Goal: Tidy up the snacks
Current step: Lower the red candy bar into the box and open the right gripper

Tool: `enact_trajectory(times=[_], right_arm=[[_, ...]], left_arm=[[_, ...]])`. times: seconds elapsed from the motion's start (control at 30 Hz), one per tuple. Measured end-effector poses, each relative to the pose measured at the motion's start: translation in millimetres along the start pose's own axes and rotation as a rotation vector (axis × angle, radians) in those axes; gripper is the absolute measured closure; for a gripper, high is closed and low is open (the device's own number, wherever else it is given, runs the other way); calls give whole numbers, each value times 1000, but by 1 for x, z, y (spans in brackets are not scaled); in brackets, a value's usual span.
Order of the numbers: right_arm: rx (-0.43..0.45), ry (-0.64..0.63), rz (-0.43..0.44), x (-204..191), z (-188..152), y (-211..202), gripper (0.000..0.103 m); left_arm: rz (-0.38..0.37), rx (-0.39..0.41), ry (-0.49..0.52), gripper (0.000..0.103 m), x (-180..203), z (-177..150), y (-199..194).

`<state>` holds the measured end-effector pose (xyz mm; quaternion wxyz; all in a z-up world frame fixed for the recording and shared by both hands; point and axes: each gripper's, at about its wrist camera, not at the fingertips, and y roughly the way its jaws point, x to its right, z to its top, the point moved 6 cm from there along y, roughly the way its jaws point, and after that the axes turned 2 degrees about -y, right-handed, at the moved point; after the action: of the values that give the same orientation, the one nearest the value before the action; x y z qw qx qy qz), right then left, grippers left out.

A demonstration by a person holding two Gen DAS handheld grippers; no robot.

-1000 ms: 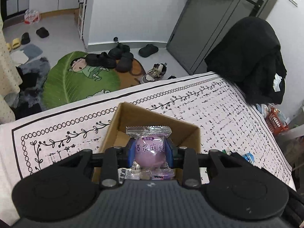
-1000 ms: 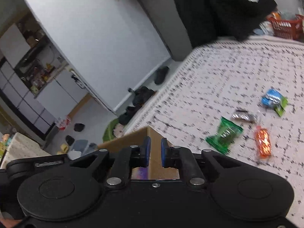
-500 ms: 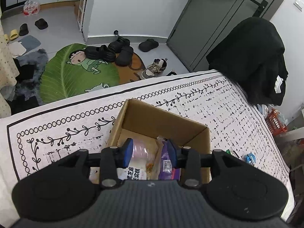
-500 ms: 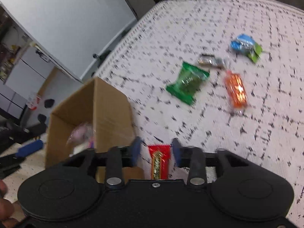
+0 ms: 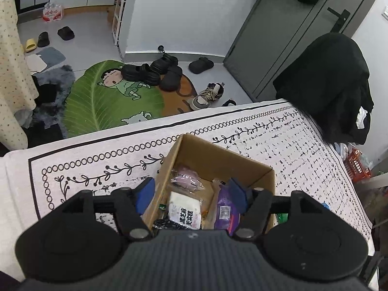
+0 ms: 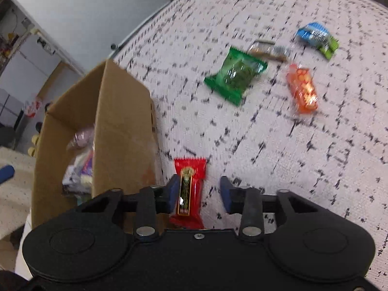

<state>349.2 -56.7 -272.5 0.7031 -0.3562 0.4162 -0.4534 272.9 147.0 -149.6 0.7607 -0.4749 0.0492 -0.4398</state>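
My left gripper (image 5: 191,195) hangs over the cardboard box (image 5: 245,160), jaws opening and empty, while my right gripper (image 6: 197,194), jaws closing, straddles the red candy (image 6: 190,189) on the desk (image 6: 303,169) off-centre, so it may skid away.

A lived-in home is shown, near its entrance. A grey door (image 5: 286,36) is seen at 1 o'clock in the left wrist view, with black clogs (image 5: 150,71) and a sneaker (image 5: 208,95) left on a leaf-shaped cartoon rug (image 5: 97,106) at 11 o'clock. Slippers (image 5: 43,40) are scattered at 10 o'clock. A black coat (image 5: 332,87) is draped at 2 o'clock, and a patterned cloth (image 5: 278,135) is spread over the desk.
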Motion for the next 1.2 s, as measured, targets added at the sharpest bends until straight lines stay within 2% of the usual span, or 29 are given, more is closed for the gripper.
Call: enact_trajectory(times=[0.3,0.57,0.63,0.7,0.8,1.0,1.2], right_arm=[[-16,-27,22,-7,-2,5,71],[-32,-144,12,-19,-5,8,71],[-28,-170,14,-20,-6,9,82],[-28,-167,30,-21,-6,8,85],[10,-179,14,-22,-1,1,85],[129,-126,61,-24,24,-29,85],[207,-117,81,-31,41,-52,85]], left_arm=[[15,12,-10,36,-8,0,-8],[26,14,-16,36,-12,-1,-8],[31,12,-14,36,-12,-2,-7],[33,9,-15,36,-13,-3,-6],[35,8,-18,36,-14,-3,-5],[39,5,-18,36,-16,-2,-5],[41,0,-18,36,-18,-3,-6]])
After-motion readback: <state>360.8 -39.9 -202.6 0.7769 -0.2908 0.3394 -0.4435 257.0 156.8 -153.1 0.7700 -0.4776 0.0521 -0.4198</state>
